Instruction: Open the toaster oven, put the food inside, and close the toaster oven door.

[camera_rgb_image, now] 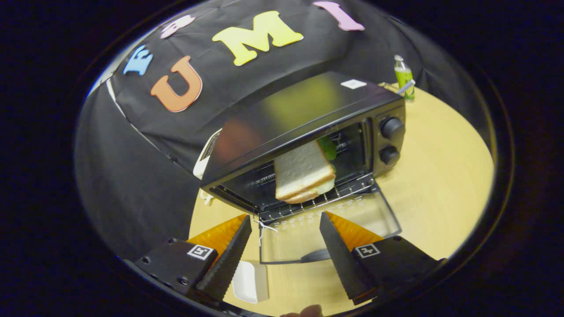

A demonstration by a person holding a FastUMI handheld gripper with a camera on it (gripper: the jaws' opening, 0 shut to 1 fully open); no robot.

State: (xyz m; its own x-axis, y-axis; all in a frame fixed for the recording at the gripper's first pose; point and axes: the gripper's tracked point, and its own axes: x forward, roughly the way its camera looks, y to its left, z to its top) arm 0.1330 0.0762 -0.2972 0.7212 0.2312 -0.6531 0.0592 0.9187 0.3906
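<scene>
Gripper: the gripper [285, 220] hangs in front of the open toaster oven, its two fingers spread wide apart and grasping nothing.
Fingers: the tips sit over the lowered glass door, one to each side of it.
Toaster oven: the black toaster oven [308, 127] stands on a light wooden table [440, 176], its back toward the black cloth wall.
Door: the glass door [326, 224] is folded fully down and lies flat toward the gripper, its dark handle [315, 255] at the near edge, between the fingers.
Food: a sandwich [304, 171] of white bread slices rests on the wire rack [308, 204] inside the oven cavity, beyond the fingertips; something green shows behind its far end.
Knobs: two round knobs [391, 141] sit one above the other on the oven's right front panel.
Bottle: a green bottle [403, 77] stands on the table behind the oven's far right corner.
Tray: a white tray [251, 281] lies on the table, just beside the left finger.
Person: a fingertip [308, 311] shows below the gripper.
</scene>
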